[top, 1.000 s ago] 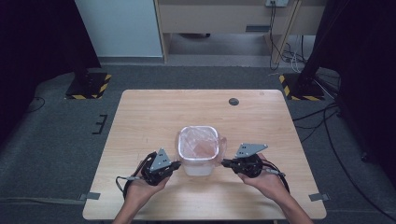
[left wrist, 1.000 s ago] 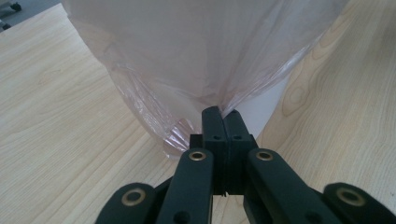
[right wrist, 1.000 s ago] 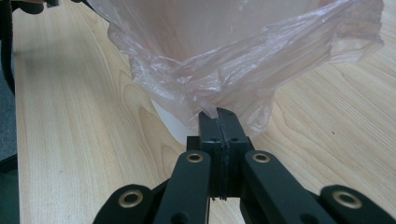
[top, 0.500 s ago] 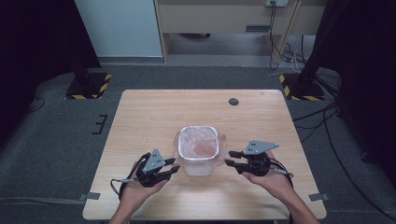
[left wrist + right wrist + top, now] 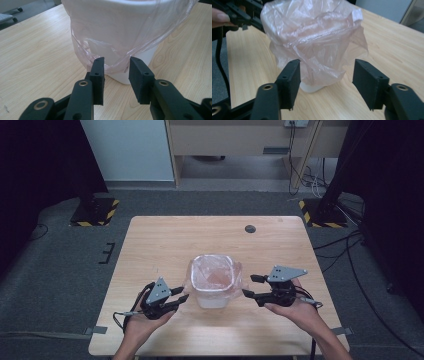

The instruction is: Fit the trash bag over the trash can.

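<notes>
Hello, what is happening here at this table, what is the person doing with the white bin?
A person holds a two-jaw gripper in each hand, one at either side of a small white bin lined with a thin pink plastic bag folded over its rim. The left gripper and the right gripper are both open and grip nothing. Each points at the bag's loose skirt on its side, close to it, on the wooden table.

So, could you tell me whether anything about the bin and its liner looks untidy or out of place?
Yes: the pink plastic liner hangs crumpled and uneven over the white bin, bunched lower on the right gripper's side. Nothing looks spilled or torn.
</notes>
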A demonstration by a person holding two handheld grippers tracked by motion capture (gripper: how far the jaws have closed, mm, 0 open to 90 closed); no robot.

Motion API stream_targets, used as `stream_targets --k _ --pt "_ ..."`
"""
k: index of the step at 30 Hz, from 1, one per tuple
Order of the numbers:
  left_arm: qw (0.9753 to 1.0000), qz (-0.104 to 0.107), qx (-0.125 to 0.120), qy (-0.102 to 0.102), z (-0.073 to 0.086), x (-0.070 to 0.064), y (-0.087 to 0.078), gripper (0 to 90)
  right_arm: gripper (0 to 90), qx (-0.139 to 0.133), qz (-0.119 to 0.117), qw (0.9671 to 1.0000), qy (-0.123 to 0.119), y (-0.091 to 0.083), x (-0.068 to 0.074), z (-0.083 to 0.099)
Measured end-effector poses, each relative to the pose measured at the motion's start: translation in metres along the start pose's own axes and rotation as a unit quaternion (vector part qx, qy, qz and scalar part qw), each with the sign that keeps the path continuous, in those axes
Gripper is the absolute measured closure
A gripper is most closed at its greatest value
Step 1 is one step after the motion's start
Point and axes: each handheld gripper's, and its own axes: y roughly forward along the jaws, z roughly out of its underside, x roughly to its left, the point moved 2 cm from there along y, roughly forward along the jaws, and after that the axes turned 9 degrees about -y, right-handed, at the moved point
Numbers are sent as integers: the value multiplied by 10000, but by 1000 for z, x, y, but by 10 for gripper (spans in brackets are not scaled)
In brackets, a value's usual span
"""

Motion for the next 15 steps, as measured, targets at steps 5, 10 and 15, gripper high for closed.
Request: stream_targets --k 5,10,15 --pt "10000 29 32 33 -1 0 2 653 366 103 22 9999 16 -4 -2 9" --pt "10000 49 -4 77 -2 -3 1 653 382 -204 54 9998 67 -8 -5 -5" --pt "9999 71 30 125 -1 -5 3 657 420 -386 149 9990 188 -5 -11 -18"
